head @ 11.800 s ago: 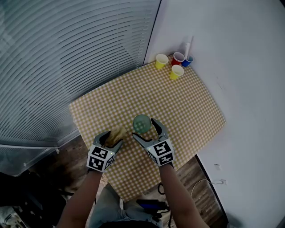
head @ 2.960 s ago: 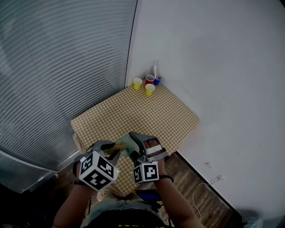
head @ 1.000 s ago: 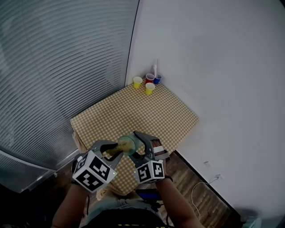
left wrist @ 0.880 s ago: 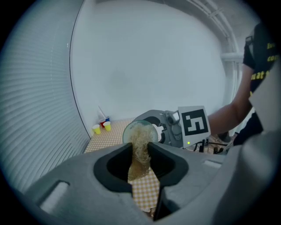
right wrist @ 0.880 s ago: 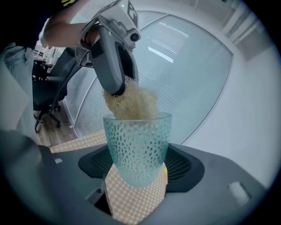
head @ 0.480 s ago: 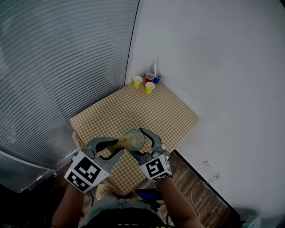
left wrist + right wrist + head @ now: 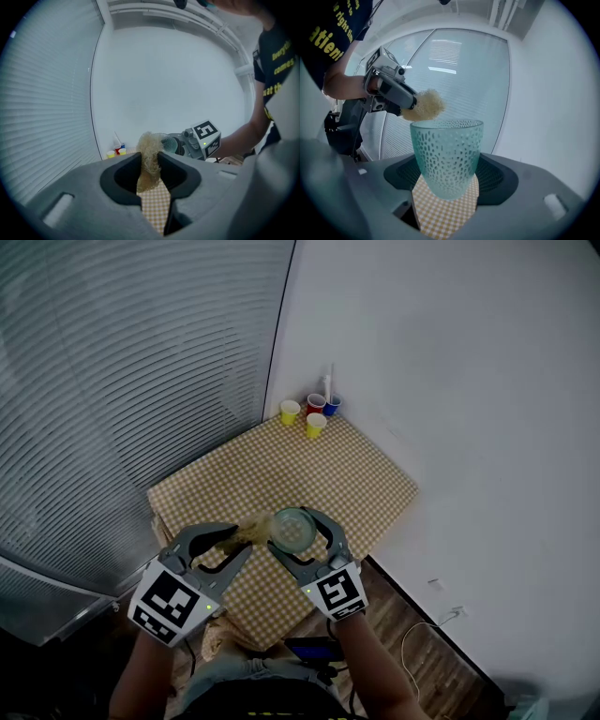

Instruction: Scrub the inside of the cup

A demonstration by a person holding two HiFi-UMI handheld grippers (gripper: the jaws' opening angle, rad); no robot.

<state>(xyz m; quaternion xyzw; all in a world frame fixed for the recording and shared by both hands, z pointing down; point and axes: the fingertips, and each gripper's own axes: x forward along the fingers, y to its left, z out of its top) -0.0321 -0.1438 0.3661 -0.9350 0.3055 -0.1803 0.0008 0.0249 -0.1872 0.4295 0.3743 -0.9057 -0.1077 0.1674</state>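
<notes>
The right claw squeezes a see-through green cup with little bumps all over it. Its two jaws stand wide apart, one pressing on each side of the cup. The cup's open top faces up. It is in the air, over the near edge of the table.

The left claw is also over the near edge of the table, beside the right claw. Its jaws are almost together and pinch a fluffy tan scrubber. The fuzzy end of the scrubber sticks out past the jaws, toward the cup. It is right by the cup's rim, on the side nearer the blinds. It is not down inside the cup. I cannot tell if it touches the rim.

The table has a yellow and white checked cloth. At the far corner of the table, by the white wall, stand four little cups: two yellow cups, a red cup and a blue cup.
</notes>
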